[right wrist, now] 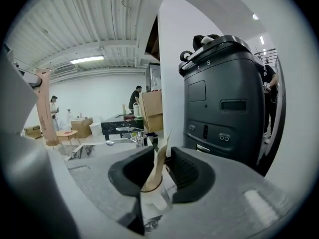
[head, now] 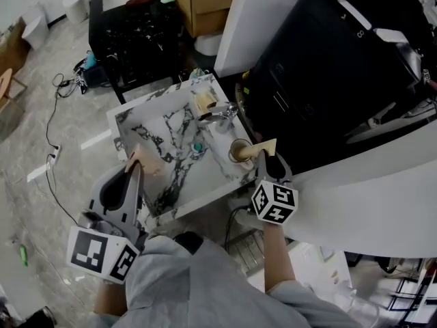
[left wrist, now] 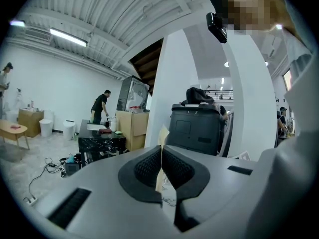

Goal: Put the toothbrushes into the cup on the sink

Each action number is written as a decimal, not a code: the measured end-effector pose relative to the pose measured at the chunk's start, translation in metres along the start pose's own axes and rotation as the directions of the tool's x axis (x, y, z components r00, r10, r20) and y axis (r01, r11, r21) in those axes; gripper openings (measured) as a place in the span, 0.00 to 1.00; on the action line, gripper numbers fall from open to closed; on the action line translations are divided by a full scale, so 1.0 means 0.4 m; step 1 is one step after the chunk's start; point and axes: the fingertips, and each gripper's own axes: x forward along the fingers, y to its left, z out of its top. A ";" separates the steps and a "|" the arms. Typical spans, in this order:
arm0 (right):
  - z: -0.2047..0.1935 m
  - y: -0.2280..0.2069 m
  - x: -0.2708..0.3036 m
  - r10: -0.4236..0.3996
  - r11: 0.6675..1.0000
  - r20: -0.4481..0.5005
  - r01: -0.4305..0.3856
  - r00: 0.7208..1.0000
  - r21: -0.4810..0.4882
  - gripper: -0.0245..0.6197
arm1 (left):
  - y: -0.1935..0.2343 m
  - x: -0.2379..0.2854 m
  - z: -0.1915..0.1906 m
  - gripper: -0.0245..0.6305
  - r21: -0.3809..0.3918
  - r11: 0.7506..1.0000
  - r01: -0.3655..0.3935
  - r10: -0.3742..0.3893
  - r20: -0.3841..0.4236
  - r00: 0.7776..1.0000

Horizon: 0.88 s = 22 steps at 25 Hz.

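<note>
Both jaws of left gripper point(left wrist: 161, 169) clamped on pale wooden toothbrush point(head: 147, 160) — right gripper point(right wrist: 160, 169) parted around second wooden toothbrush point(head: 265, 147) leaning in beige round cup point(head: 238, 152) on marbled sink point(head: 153, 125).

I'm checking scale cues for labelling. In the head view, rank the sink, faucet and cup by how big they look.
1. sink, by far the largest.
2. faucet.
3. cup, only slightly smaller than the faucet, so that pair is nearly a tie.
All three sit at a similar distance.
</note>
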 end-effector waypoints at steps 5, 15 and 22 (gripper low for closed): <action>0.043 -0.006 -0.046 -0.034 0.999 0.043 0.034 0.998 -0.004 0.20 | -0.013 -0.001 0.000 0.05 -0.002 0.999 0.042 -0.042 0.006 0.999; 0.127 0.051 -0.202 -0.053 0.999 0.135 0.053 0.989 0.007 0.19 | -0.052 0.009 0.012 0.05 -0.002 0.984 0.177 -0.177 0.018 0.984; 0.226 0.104 -0.335 -0.096 0.995 0.245 0.084 0.965 0.059 0.12 | -0.077 0.006 0.020 0.05 0.008 0.960 0.280 -0.280 0.014 0.960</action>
